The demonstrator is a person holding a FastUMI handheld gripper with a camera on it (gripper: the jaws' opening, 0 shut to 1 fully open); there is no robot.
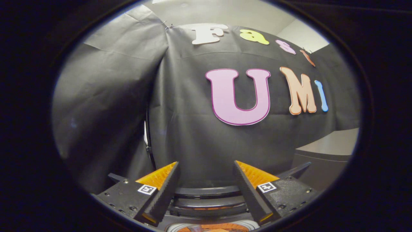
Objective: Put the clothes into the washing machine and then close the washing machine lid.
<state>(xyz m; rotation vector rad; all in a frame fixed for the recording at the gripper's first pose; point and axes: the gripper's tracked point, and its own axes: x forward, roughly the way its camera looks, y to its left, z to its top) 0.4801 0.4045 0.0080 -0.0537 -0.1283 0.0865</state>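
Black cloth draped as the booth's back wall point(193, 145) faces the two-finger gripper point(206, 183), whose fingers stand wide apart with nothing between them (raised and level, probably mid-approach). Below the fingers, a dark curved rim point(207, 191) and something orange point(222, 227) may be the washing machine and clothes; I cannot tell.

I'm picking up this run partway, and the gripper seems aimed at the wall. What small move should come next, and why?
Probably tilt the gripper downward. Its fingers stand open with nothing between them, facing the black cloth wall, while something orange sits just below and between the fingers, too cut off to identify.
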